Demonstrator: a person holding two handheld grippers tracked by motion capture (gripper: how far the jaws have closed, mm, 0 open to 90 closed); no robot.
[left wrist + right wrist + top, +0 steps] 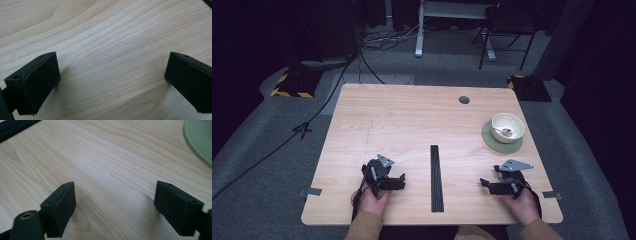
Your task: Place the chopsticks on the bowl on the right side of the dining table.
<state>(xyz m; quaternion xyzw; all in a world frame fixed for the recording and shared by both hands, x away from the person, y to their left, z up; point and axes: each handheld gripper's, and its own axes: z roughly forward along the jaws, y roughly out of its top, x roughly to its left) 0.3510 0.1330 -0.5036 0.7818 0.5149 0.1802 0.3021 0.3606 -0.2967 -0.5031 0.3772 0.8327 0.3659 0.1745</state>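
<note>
Looks like a lab or recording studio: lone wooden table [412,125] on grey carpet [262,165], dark drapes all round. Cables [337,85] snake across the floor, hazard-striped stand bases [292,85] at the back corners, desk frame [422,30] behind.

Table [412,115] fills centre of high view. Bowl [507,127] sits on mat [492,141] at right, spoon [504,132] in bowl. Strip [436,177] lies lengthwise, bottom centre. Left gripper [401,180] lower left of strip, right gripper [484,184] lower right, below bowl. Hole [464,100] upper right, near table's far edge.
</note>
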